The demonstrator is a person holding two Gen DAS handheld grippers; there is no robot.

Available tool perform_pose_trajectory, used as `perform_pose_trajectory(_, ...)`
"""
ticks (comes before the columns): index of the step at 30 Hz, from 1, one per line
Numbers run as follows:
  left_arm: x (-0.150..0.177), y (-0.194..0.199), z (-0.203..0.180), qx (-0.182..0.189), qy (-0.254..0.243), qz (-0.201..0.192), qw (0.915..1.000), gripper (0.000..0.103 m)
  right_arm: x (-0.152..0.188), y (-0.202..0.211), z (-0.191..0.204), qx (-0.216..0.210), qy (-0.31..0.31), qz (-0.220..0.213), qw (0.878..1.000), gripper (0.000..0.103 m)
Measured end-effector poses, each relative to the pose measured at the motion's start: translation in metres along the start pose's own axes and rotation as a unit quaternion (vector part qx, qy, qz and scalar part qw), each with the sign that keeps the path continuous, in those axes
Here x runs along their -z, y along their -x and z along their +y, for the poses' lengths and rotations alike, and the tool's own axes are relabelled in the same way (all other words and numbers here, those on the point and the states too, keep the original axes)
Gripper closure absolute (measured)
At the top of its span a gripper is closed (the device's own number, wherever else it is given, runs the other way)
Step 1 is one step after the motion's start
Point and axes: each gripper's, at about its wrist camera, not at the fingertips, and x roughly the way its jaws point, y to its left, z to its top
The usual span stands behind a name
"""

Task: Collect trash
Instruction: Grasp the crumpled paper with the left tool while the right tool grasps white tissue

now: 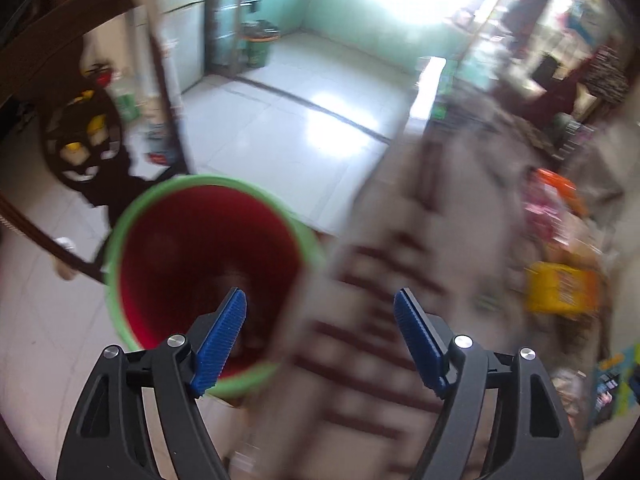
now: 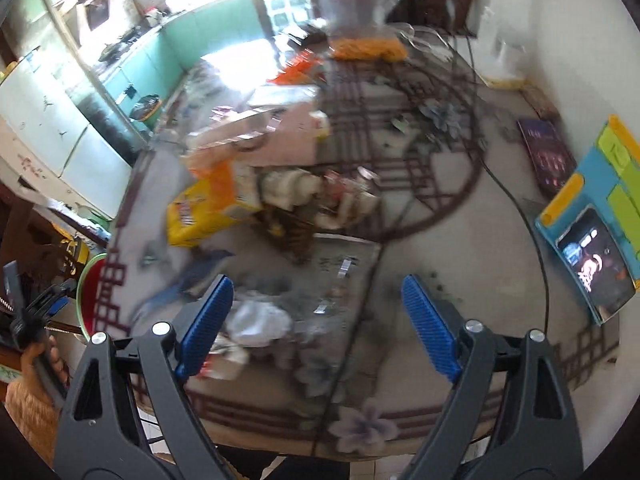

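Note:
A red bin with a green rim (image 1: 208, 256) stands on the floor beside the table; its edge also shows in the right wrist view (image 2: 90, 296). My left gripper (image 1: 320, 312) is open and empty above the bin's right rim and the table edge. My right gripper (image 2: 316, 300) is open and empty over the table, just above crumpled white paper (image 2: 260, 320) and clear wrappers (image 2: 332, 276). A yellow snack bag (image 2: 200, 216) and a pile of packets (image 2: 320, 196) lie in the table's middle; the yellow bag also shows in the left wrist view (image 1: 560, 288). Both views are motion-blurred.
The table (image 2: 480, 240) has a patterned cloth under glass. A phone on a blue-green box (image 2: 592, 256) and a dark book (image 2: 548, 152) lie at its right. A black cable (image 2: 520, 208) crosses it. A dark wooden chair (image 1: 80, 120) stands left of the bin on the tiled floor (image 1: 300, 120).

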Motion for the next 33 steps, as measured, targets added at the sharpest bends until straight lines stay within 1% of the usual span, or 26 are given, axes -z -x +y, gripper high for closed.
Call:
perform_pose_trajectory(2,0.013,0.01,-0.039,0.033,-0.021,0.003,0.9992,0.026,-0.001,-0.014,-0.01,-0.008,-0.016,0.015,1.0,0.018)
perform_pose_trajectory(4,0.025,0.017,-0.07,0.06,-0.033,0.007,0.9976,0.024,-0.001,-0.025,-0.014,-0.029,-0.026,0.021,0.999,0.018)
perform_pose_trajectory(6,0.037,0.023,-0.1,0.083,-0.045,0.013,0.9955,0.023,0.001,-0.035,-0.002,-0.061,0.002,0.029,0.998,0.018)
perform_pose_trajectory(7,0.046,0.027,-0.118,0.095,-0.053,0.018,0.9939,0.023,0.003,-0.041,0.009,-0.072,0.033,0.038,0.996,0.018)
perform_pose_trajectory(9,0.059,0.031,-0.14,0.107,-0.066,0.025,0.9918,0.022,0.009,-0.057,0.028,-0.079,0.094,0.065,0.99,0.018)
perform_pose_trajectory(10,0.068,0.034,-0.154,0.112,-0.075,0.027,0.9905,0.022,0.011,-0.062,0.033,-0.085,0.108,0.075,0.988,0.018)
perform_pose_trajectory(11,0.076,0.037,-0.162,0.115,-0.08,0.027,0.9898,0.022,0.015,-0.07,0.039,-0.102,0.126,0.091,0.983,0.018)
perform_pose_trajectory(14,0.09,0.04,-0.178,0.119,-0.084,0.038,0.9886,0.022,0.022,-0.09,0.048,-0.119,0.155,0.119,0.973,0.018)
perform_pose_trajectory(17,0.102,0.042,-0.185,0.116,-0.081,0.045,0.9889,0.022,0.024,-0.105,0.048,-0.127,0.159,0.141,0.969,0.018)
perform_pose_trajectory(21,0.106,0.043,-0.186,0.109,-0.064,0.051,0.9907,0.022,0.022,-0.11,0.047,-0.147,0.161,0.149,0.965,0.018)
perform_pose_trajectory(22,0.106,0.042,-0.186,0.107,-0.061,0.052,0.991,0.022,0.022,-0.111,0.048,-0.147,0.164,0.15,0.964,0.02)
perform_pose_trajectory(23,0.106,0.042,-0.187,0.105,-0.059,0.052,0.9913,0.022,0.022,-0.111,0.047,-0.146,0.168,0.15,0.963,0.031)
perform_pose_trajectory(24,0.107,0.042,-0.188,0.105,-0.059,0.052,0.9914,0.022,0.023,-0.112,0.048,-0.143,0.178,0.15,0.962,0.036)
perform_pose_trajectory(26,0.109,0.04,-0.192,0.103,-0.062,0.055,0.9912,0.022,0.023,-0.11,0.05,-0.17,0.181,0.152,0.957,0.057)
perform_pose_trajectory(27,0.109,0.039,-0.194,0.103,-0.064,0.057,0.991,0.022,0.022,-0.109,0.051,-0.176,0.18,0.152,0.956,0.057)
perform_pose_trajectory(29,0.111,0.036,-0.201,0.105,-0.068,0.064,0.99,0.021,0.02,-0.106,0.052,-0.157,0.187,0.135,0.96,0.06)
perform_pose_trajectory(30,0.113,0.034,-0.205,0.109,-0.071,0.069,0.9891,0.021,0.016,-0.103,0.05,-0.158,0.18,0.128,0.962,0.06)
perform_pose_trajectory(32,0.116,0.032,-0.212,0.112,-0.08,0.075,0.9876,0.021,0.007,-0.096,0.039,-0.173,0.151,0.115,0.967,0.06)
perform_pose_trajectory(33,0.118,0.03,-0.217,0.114,-0.087,0.079,0.9865,0.021,0.0,-0.09,0.032,-0.177,0.135,0.102,0.97,0.06)
